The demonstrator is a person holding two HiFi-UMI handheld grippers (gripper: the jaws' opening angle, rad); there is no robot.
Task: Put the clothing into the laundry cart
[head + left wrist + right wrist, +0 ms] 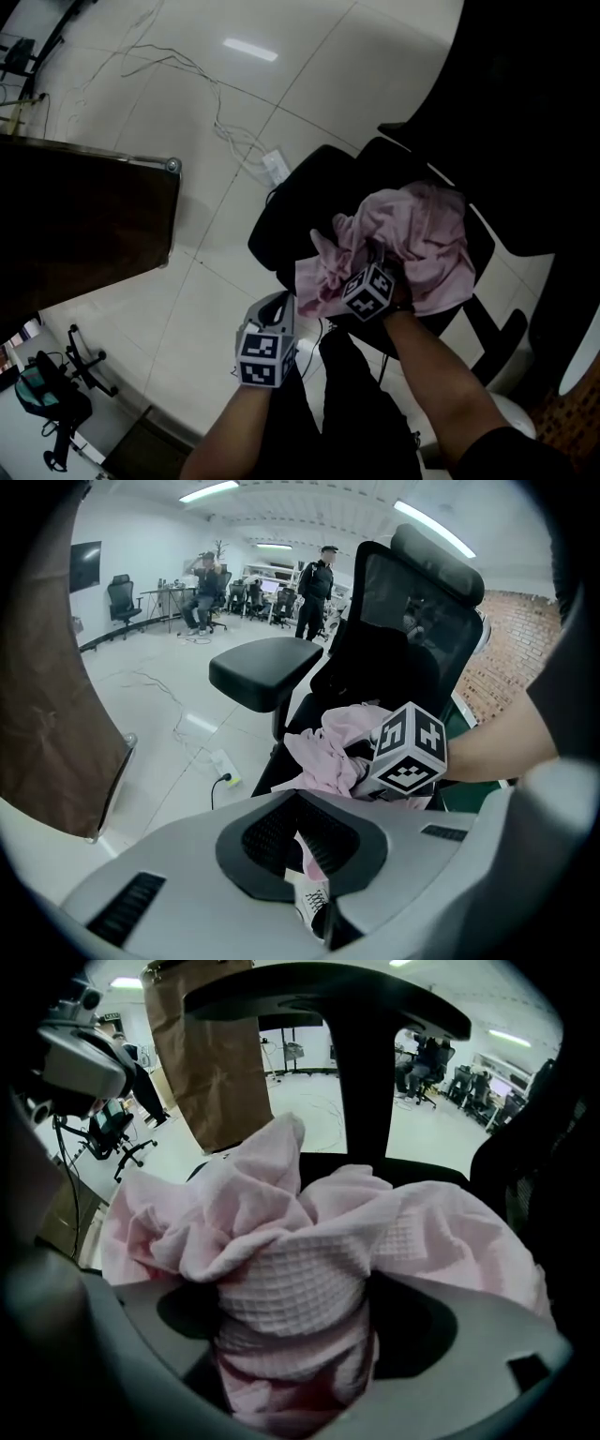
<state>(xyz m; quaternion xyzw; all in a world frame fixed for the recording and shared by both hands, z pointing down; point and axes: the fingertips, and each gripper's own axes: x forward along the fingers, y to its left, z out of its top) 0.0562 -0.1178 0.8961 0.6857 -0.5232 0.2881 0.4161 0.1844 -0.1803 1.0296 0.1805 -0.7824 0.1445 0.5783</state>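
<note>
White tiled floor (187,309) runs under a brown table (84,216) at the far left. Next comes the left gripper (281,305), its jaws drawn together on a thin strip of the pink cloth (422,234), with a white label (314,902) showing between them, at the cloth's lower left corner. The cloth lies heaped on the seat of a black chair (305,202). Further right, the right gripper (380,255) sits in the heap's middle, jaws clamped round a thick bunched fold.
</note>
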